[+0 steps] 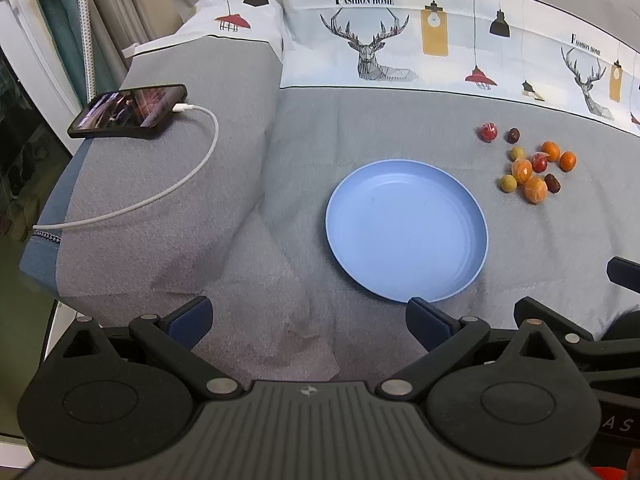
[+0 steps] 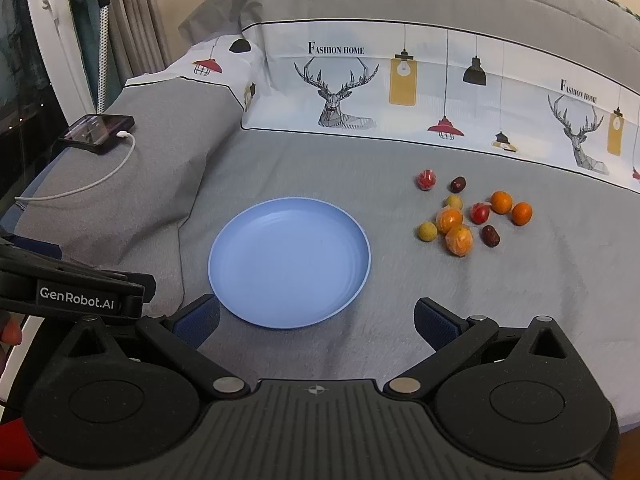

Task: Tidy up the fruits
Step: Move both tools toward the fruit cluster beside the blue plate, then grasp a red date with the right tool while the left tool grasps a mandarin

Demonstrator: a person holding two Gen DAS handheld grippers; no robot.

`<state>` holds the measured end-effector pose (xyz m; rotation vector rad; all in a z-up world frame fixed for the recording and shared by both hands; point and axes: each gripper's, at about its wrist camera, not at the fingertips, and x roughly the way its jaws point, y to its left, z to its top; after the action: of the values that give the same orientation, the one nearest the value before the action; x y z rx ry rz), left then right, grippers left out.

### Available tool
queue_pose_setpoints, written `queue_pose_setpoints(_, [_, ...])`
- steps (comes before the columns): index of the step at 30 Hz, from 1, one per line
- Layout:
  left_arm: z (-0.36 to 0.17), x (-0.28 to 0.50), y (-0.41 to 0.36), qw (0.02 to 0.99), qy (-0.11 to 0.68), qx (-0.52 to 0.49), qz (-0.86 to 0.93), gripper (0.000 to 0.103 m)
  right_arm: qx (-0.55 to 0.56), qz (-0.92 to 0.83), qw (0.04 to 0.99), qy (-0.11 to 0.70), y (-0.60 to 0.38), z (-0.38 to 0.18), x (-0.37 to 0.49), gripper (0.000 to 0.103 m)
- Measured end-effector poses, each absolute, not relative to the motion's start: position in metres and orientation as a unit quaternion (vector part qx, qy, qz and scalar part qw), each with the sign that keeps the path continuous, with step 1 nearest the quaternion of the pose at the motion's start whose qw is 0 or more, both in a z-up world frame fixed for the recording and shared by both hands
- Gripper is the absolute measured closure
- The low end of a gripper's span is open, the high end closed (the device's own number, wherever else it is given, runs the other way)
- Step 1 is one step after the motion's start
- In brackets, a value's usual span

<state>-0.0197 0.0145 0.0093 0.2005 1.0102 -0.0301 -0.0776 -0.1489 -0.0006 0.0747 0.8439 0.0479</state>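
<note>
A: Were your claws spread?
B: Yes. Your left gripper (image 1: pixel 308 320) and right gripper (image 2: pixel 316 322) gaped, holding nothing.
A: The fruit?
B: The round pale-blue plastic plate (image 2: pixel 224 256) sat just ahead; the small orange, red and yellow fruits (image 2: pixel 464 216) lay beyond, to its right.

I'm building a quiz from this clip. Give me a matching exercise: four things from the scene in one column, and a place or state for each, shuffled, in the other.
Things:
1. blue plate
2. phone
3. fruits
4. right gripper

Places or states:
A. plugged into a white cable
B. clustered on the grey cloth, right of the plate
C. jaws open, holding nothing
D. bare, nothing on it

Pairs: 1-D, 2-A, 3-B, 4-C
</note>
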Motion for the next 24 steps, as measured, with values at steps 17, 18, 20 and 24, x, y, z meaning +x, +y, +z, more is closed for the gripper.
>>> queue_pose_setpoints(17, [-0.007,0.009,-0.004,0.849,0.519,0.094,-0.042,0.0,0.096,0.004,0.926,0.366,-0.179,-0.02,-0.071,0.0])
queue_pose_setpoints(18, [-0.007,0.012,-0.009,0.85,0.516,0.097,-0.045,0.0,0.099,-0.01,0.929,0.357,-0.186,-0.021,-0.07,0.0])
queue_pose_setpoints(20, [-0.007,0.02,-0.022,0.85,0.512,0.105,-0.055,0.0,0.106,-0.049,0.933,0.341,-0.206,-0.023,-0.068,0.0])
queue_pose_setpoints(24, [-0.01,0.042,-0.06,0.848,0.508,0.127,-0.087,0.0,0.108,-0.122,0.929,0.331,-0.25,-0.035,-0.056,0.001])
